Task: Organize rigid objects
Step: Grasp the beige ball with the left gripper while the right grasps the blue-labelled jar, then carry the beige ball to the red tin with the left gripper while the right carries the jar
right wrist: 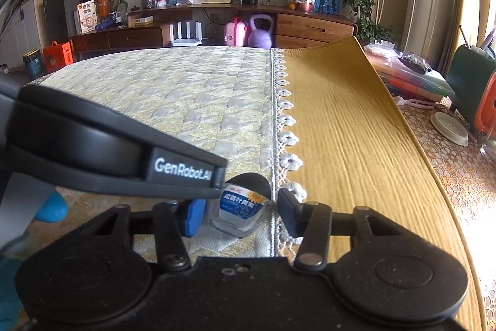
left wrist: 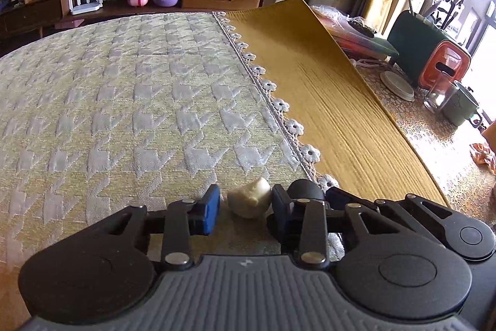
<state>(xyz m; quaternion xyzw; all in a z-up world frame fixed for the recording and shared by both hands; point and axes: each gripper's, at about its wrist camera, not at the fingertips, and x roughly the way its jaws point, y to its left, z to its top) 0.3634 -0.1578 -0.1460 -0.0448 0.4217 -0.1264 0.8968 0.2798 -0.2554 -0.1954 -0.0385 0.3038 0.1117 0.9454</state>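
In the left wrist view a small cream-white figurine (left wrist: pixel 249 197) lies on the houndstooth cloth between the fingers of my left gripper (left wrist: pixel 246 207). The jaws are open around it, the right pad touching or nearly so. Just right of it is the black cap of a small bottle (left wrist: pixel 305 190). In the right wrist view that bottle (right wrist: pixel 243 207) is clear glass with a black cap and a blue and white label. It sits between the open jaws of my right gripper (right wrist: pixel 240 214), with gaps on both sides. The left gripper's body (right wrist: pixel 124 151) crosses the left of that view.
A yellow ribbed cloth (right wrist: pixel 356 145) with a lace flower edge lies right of the houndstooth cloth (left wrist: pixel 124 98). Further right stand a white lid (right wrist: pixel 449 127), a glass, a green cup (left wrist: pixel 458 107), books and an orange and green box (left wrist: pixel 434 58). A wooden sideboard stands behind.
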